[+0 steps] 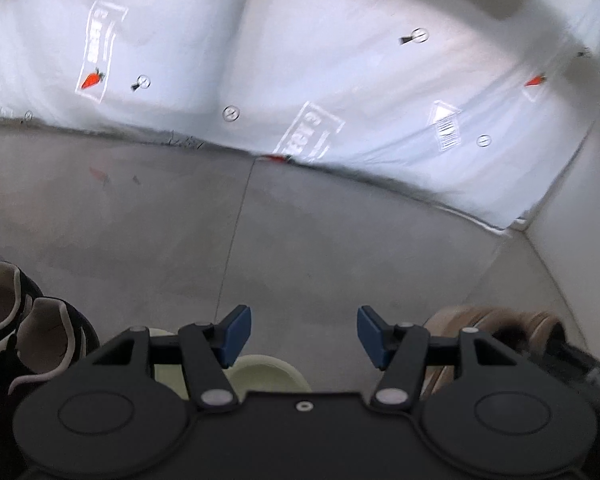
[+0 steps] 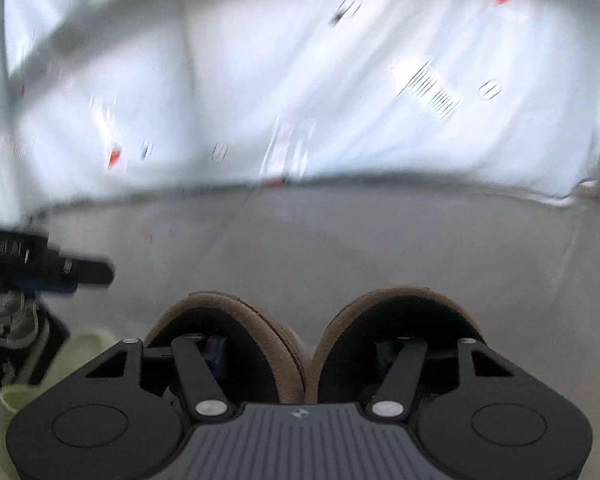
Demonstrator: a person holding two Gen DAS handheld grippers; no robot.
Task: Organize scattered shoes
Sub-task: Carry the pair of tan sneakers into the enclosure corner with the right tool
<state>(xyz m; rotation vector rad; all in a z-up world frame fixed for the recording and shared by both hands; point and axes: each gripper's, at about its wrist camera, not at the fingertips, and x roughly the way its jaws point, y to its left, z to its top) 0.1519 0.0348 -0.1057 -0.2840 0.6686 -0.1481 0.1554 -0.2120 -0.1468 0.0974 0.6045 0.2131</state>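
Observation:
In the right wrist view, two brown suede shoes (image 2: 400,300) stand side by side, heels toward me. My right gripper (image 2: 300,350) is open, one finger down inside each shoe opening and the shoes' inner walls between the fingers. My left gripper (image 1: 304,336) is open and empty above a pale green slipper (image 1: 260,372). A pair of black sneakers with cream trim (image 1: 40,340) sits to its left, and the brown shoes (image 1: 492,320) are to its right. The left gripper (image 2: 60,272) also shows at the left edge of the right wrist view.
The grey floor (image 1: 300,240) stretches ahead to a wall draped in white plastic sheet (image 1: 340,60) with carrot prints. A white side wall (image 1: 580,220) closes the right side. Another part of the green slipper (image 2: 80,352) lies left of the brown shoes.

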